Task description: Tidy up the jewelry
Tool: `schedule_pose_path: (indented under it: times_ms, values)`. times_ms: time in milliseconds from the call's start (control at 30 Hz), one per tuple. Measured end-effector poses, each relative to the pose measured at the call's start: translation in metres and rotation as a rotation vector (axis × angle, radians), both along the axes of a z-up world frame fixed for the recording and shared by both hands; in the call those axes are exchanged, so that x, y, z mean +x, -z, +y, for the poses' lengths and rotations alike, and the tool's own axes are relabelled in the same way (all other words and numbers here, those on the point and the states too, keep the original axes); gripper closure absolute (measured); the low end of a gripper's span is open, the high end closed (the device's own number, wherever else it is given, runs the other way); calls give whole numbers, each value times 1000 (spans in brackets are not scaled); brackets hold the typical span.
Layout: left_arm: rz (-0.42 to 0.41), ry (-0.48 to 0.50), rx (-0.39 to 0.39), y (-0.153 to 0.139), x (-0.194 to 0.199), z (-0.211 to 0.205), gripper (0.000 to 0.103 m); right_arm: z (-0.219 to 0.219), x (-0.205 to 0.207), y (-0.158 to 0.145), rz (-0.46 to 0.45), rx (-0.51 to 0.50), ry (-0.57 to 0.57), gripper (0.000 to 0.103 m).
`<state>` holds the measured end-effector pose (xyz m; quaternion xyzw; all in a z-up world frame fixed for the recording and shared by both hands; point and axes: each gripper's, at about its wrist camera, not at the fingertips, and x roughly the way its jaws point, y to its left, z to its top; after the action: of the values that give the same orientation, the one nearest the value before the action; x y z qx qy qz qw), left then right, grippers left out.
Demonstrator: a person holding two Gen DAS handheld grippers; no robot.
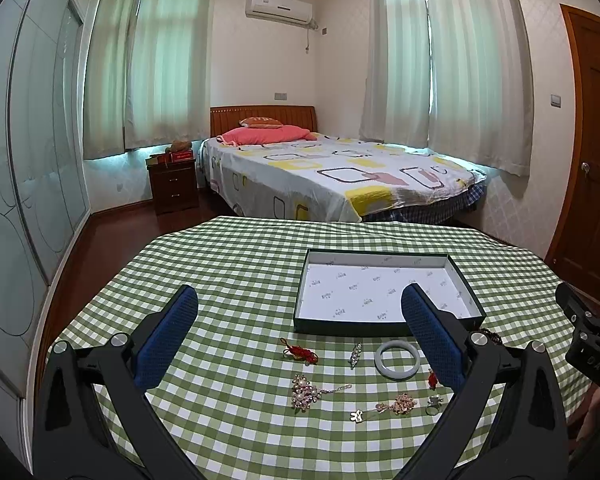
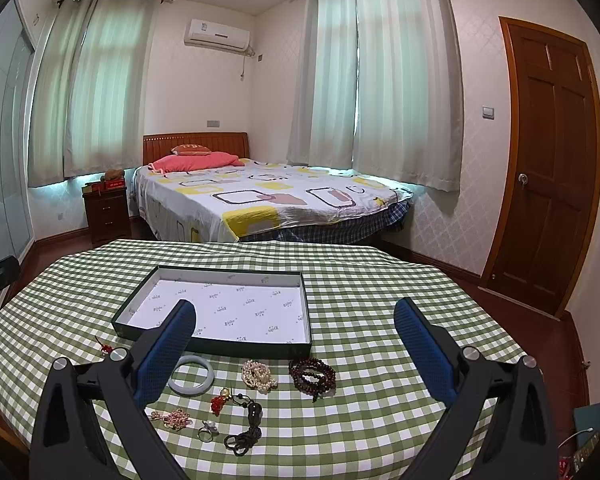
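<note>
An empty shallow dark-rimmed box (image 1: 388, 326) (image 2: 214, 346) with a white lining stands on the green checked tablecloth. In front of it lie loose pieces: a pale jade bangle (image 1: 397, 359) (image 2: 191, 374), a red knot charm (image 1: 299, 353), a silver clip (image 1: 355, 354), a pearl brooch (image 1: 305, 393), a gold brooch (image 1: 400, 404), a ring (image 1: 434, 404) (image 2: 208, 430), a pearl strand (image 2: 259, 376), a dark bead bracelet (image 2: 312, 374) and a black cord pendant (image 2: 247, 428). My left gripper (image 1: 298, 300) hovers open above the left pieces. My right gripper (image 2: 296, 314) hovers open above the right ones. Neither holds anything.
The table (image 1: 228, 264) is round, its cloth hanging over the edges. Beyond it stand a bed (image 1: 332, 176), a dark nightstand (image 1: 174, 186) and curtained windows. A wooden door (image 2: 548, 168) is at the right. The right gripper's body (image 1: 588, 332) shows at the left view's edge.
</note>
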<state>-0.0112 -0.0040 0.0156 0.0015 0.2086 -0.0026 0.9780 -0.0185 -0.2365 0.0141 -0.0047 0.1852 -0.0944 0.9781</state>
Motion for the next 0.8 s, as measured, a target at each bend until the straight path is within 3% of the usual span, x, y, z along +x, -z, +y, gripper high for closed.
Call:
schedule_pose_path:
  times_ms: [800]
  values:
    - [-18, 2, -1, -1, -6, -2, 4, 0, -1, -4, -17, -8, 3, 6]
